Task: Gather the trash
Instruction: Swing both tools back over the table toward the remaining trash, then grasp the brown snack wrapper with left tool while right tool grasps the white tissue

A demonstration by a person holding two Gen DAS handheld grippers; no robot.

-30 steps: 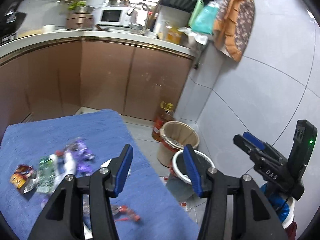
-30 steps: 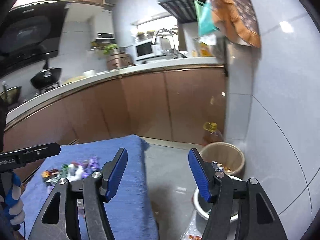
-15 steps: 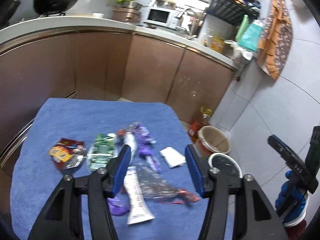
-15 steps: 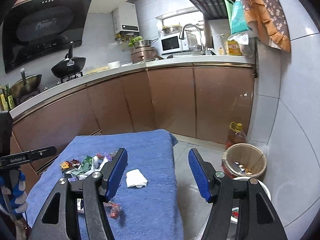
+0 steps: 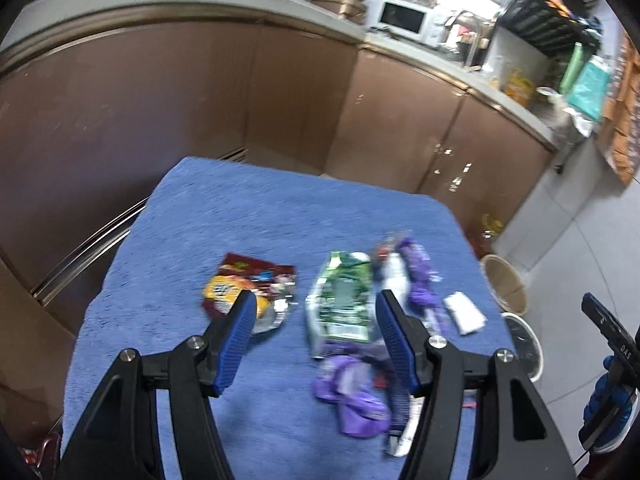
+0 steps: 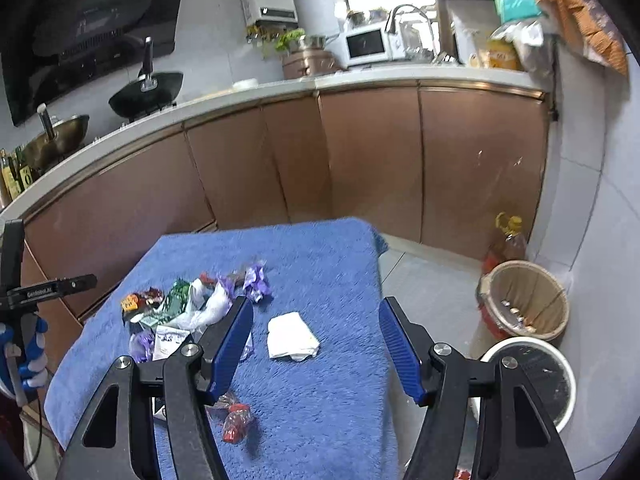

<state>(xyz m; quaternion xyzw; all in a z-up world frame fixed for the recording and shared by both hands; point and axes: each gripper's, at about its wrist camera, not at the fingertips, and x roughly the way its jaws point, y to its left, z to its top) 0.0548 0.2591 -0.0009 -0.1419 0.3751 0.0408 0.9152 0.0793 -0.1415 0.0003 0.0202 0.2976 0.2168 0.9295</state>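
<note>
Brown cabinets (image 6: 360, 160) run under a pale countertop (image 6: 280, 90) along the back wall. On the countertop stand a white microwave (image 6: 366, 45), a black wok (image 6: 146, 94) under a dark range hood (image 6: 92, 28), and a curved faucet (image 6: 408, 16). An oil bottle (image 6: 506, 242) stands on the floor against the tiled wall (image 6: 592, 220).

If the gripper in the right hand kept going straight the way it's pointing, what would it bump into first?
Probably the crumpled white paper napkin on the blue cloth, which lies between the open jaws of the right gripper; depth is hard to judge.
</note>
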